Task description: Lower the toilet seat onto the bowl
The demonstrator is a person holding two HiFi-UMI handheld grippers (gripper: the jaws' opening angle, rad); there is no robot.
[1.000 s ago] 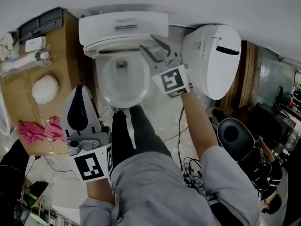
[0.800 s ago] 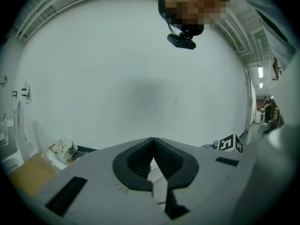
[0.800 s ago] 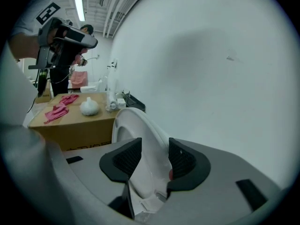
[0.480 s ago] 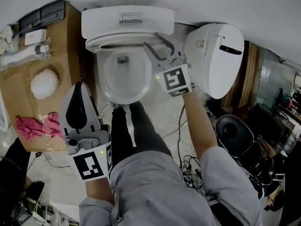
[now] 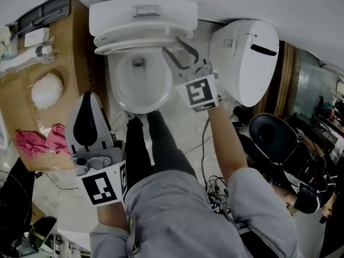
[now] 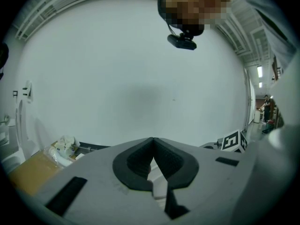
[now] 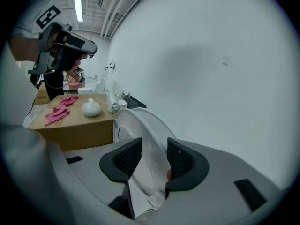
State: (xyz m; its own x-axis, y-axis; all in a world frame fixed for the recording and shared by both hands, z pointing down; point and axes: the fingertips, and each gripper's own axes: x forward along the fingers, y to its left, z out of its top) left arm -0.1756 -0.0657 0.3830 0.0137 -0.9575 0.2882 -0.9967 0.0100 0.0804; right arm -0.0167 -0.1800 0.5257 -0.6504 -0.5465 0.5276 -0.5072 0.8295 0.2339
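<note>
At the left stands a cardboard box (image 5: 80, 63). On its top lie a pink cloth (image 5: 38, 145) and a white fluffy ball (image 5: 47, 90), well apart from each other.

Just beside the box, the left gripper (image 6: 153, 143) is held low, near the person's left knee. Its jaws are together, tip touching tip, and there is nothing between them. It points up at the plain white wall (image 6: 131, 78), away from the toilet.

In the middle is the toilet, with the tank (image 5: 142, 15) against the wall and the open toilet bowl (image 5: 119, 93) in front of it. The toilet seat (image 5: 123, 43) is raised and tilted. Its back is at the tank, and it does not lie on the bowl. In the right gripper view it stands steeply, with a second white curve close behind it, which seems to be the lid.

The right gripper (image 5: 180, 52) reaches over the right side of the bowl. Its jaws are closed on the right rim of the seat, one dark pad on each face, and the white rim fills the gap between them.

To the right of this gripper stands a second white toilet unit (image 5: 244, 58), its top closed. Further right and lower is a black round stool (image 5: 274, 136).
</note>
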